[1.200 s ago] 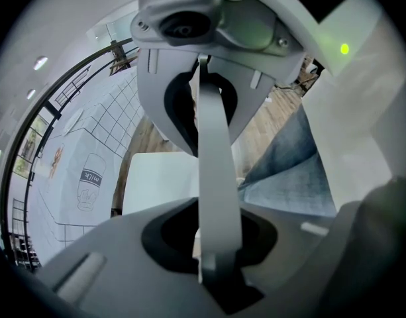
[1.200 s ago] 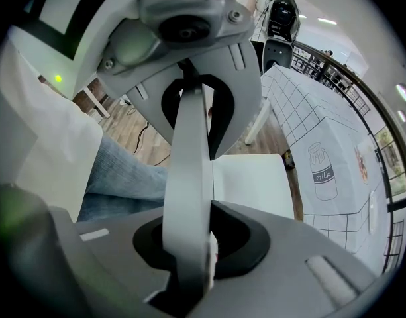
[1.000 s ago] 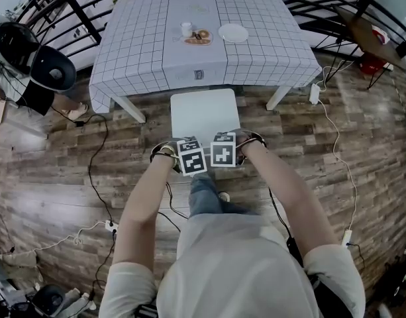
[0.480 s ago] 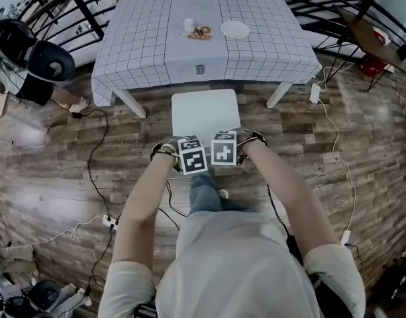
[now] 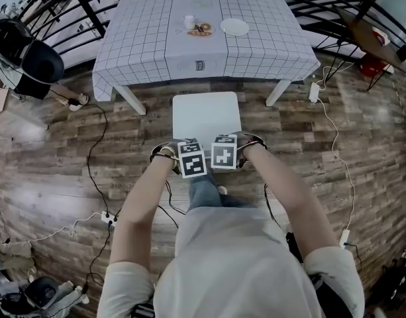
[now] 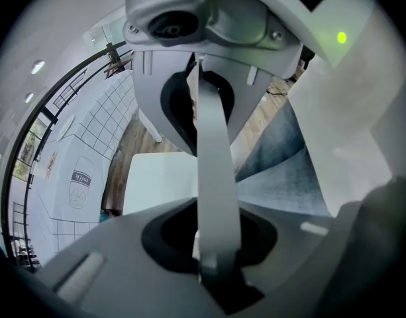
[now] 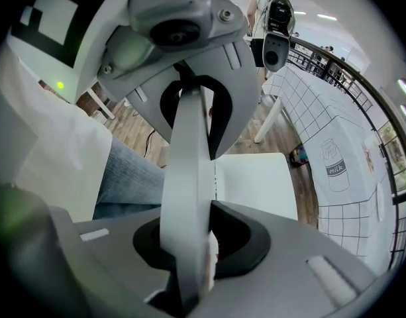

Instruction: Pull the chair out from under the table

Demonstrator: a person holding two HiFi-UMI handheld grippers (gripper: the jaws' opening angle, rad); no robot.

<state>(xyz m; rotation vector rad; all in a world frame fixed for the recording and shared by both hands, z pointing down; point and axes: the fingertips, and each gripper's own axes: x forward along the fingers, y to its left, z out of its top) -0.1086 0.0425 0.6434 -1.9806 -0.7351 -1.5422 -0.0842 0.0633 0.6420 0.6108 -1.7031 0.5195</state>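
2 grippers, the left gripper (image 5: 191, 158) and the right gripper (image 5: 224, 153), are seen clamped side by side on the back of the white chair (image 5: 206, 114), whose seat is set on the wooden floor (image 5: 50, 171) just clear of the checked table (image 5: 255, 52).

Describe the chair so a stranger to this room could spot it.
Start at the square table with the checked cloth. Just before its near edge stands the chair. Its plain white square seat sets it apart from the patterned cloth and wooden floor.
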